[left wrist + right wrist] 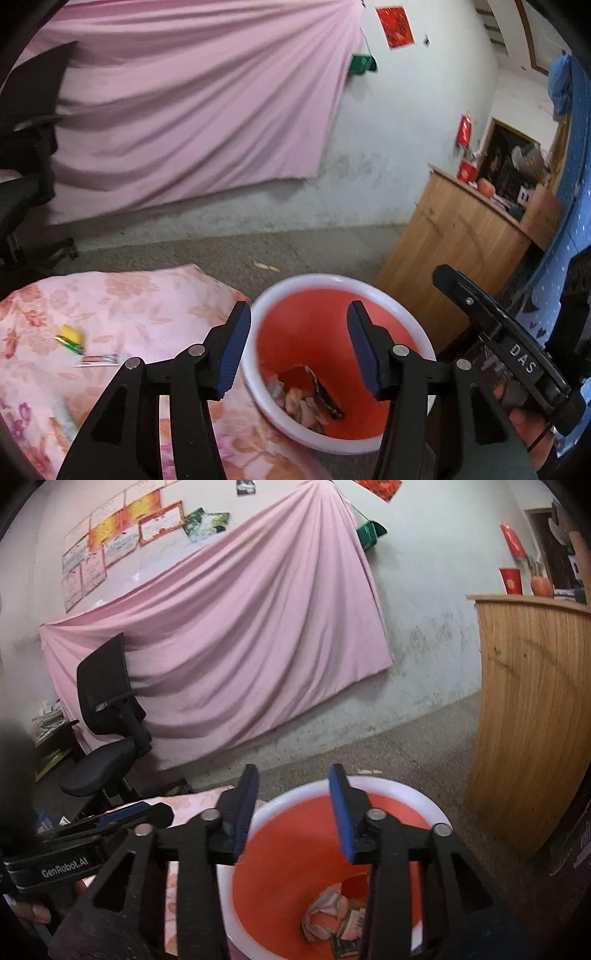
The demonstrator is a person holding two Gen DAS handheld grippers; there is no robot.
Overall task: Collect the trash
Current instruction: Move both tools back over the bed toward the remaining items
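Both wrist cameras look forward and down along their open fingers, from close above the orange bin (pixel 343 365) (pixel 325 867). The left view has the bin at 5 o'clock and the floral cloth (pixel 122 332) at 8 o'clock. The right view has the bin at 6 o'clock. Both views share the pink sheet (pixel 192 110) (pixel 240 646) around 11 o'clock and the wooden cabinet (pixel 461 251) (pixel 532 709) at 3 o'clock.

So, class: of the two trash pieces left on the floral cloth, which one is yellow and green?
The yellow-green wrapper, farther from the bin; the flat white-and-red strip lies just below it.
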